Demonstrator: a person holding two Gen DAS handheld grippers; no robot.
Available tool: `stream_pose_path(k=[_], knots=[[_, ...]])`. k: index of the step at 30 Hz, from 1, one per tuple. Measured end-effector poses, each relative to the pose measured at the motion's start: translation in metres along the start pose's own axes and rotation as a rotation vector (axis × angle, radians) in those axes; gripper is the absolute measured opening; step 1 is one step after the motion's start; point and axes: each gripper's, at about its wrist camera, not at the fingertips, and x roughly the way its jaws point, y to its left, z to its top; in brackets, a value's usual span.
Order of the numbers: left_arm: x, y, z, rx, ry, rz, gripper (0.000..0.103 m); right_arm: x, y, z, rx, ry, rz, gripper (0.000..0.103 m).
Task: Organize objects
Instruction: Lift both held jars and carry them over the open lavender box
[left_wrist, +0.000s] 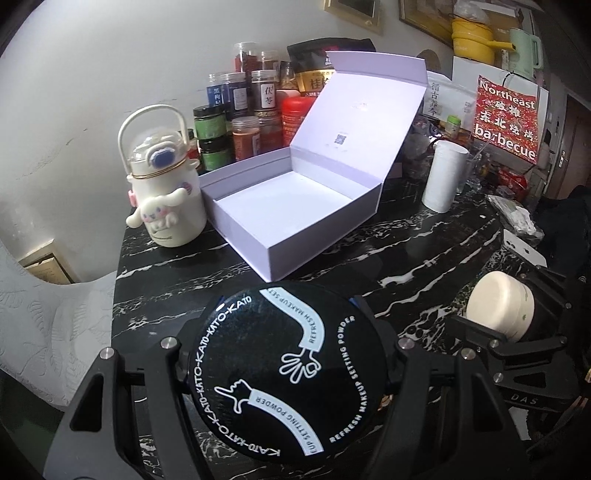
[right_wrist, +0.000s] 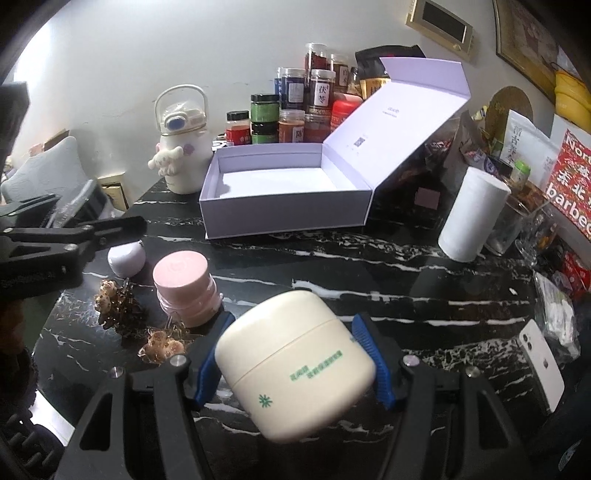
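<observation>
the white box (left_wrist: 295, 206) sits open and empty on the marble table (left_wrist: 369, 258); the left gripper (left_wrist: 288, 369) clamps the black powder compact (left_wrist: 288, 373), the right gripper (right_wrist: 295, 365) clamps the cream jar (right_wrist: 295, 365); the pink jar (right_wrist: 183, 288), small white jar (right_wrist: 125, 258) and hair clips (right_wrist: 118, 304) seemingly wait unpacked.

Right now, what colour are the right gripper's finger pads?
Blue pads, clearest in the right wrist view.

both grippers (left_wrist: 284, 369) (right_wrist: 295, 365), jaws clamped

Black white-veined marble table (right_wrist: 369, 266) under open lilac box (right_wrist: 280, 210), white bottle (right_wrist: 183, 162), pink jar (right_wrist: 184, 284), white roll (right_wrist: 471, 214).
</observation>
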Motion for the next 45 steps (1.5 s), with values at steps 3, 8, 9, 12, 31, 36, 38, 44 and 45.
stream_pose_path(k=[3, 8, 9, 12, 31, 36, 38, 44, 45], knots=[[0.002, -0.003, 0.006, 0.006, 0.001, 0.0, 0.066, 0.0, -0.004, 0.004, -0.005, -0.006, 0.008, 0.067], [0.006, -0.008, 0.021, 0.027, -0.01, 0.006, 0.066, 0.003, -0.011, 0.015, -0.019, -0.017, 0.016, 0.067], [0.007, -0.009, 0.024, 0.031, -0.011, 0.006, 0.066, 0.004, -0.012, 0.018, -0.024, -0.019, 0.017, 0.067], [0.011, -0.011, 0.032, 0.046, -0.017, 0.0, 0.066, 0.007, -0.015, 0.027, -0.033, -0.027, 0.025, 0.067], [0.069, -0.002, 0.089, 0.084, 0.011, -0.004, 0.066, 0.055, -0.031, 0.088, -0.082, -0.05, 0.028, 0.067], [0.087, 0.003, 0.102, 0.105, 0.023, 0.002, 0.066, 0.072, -0.033, 0.106, -0.095, -0.054, 0.03, 0.067], [0.096, 0.006, 0.108, 0.112, 0.032, 0.0, 0.066, 0.078, -0.034, 0.112, -0.098, -0.053, 0.03, 0.067], [0.125, 0.008, 0.121, 0.135, 0.035, 0.014, 0.066, 0.1, -0.039, 0.13, -0.096, -0.05, 0.033, 0.067], [0.13, 0.009, 0.123, 0.136, 0.039, 0.016, 0.066, 0.102, -0.04, 0.133, -0.095, -0.051, 0.031, 0.067]])
